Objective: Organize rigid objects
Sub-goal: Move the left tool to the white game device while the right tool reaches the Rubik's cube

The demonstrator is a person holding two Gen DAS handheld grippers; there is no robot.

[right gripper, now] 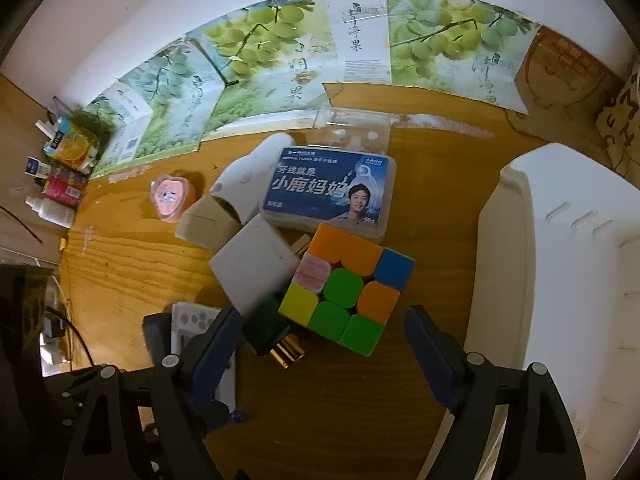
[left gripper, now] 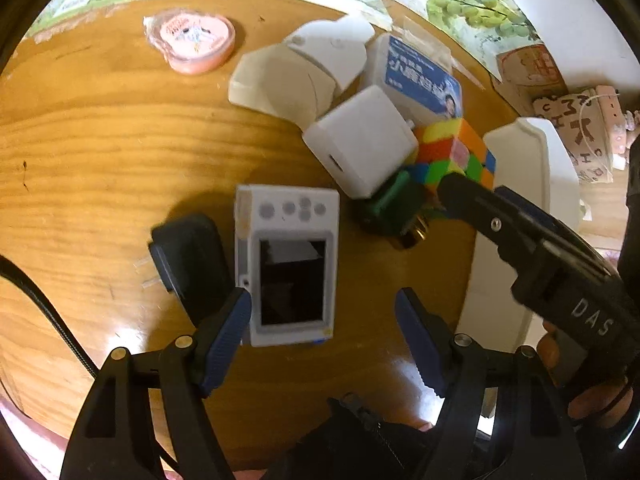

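From my right wrist camera I look down on a wooden table (right gripper: 120, 264). My right gripper (right gripper: 324, 342) has its jaws spread wide, holding nothing. A colourful puzzle cube (right gripper: 346, 286) sits just ahead, between them. Touching its left side are a white square block (right gripper: 254, 266) and a dark green plug (right gripper: 268, 328) with brass prongs. Behind the cube lies a blue-labelled floss box (right gripper: 328, 192). A pink heart-shaped case (right gripper: 172, 198) sits apart, further left. A white bin (right gripper: 560, 280) stands at the right
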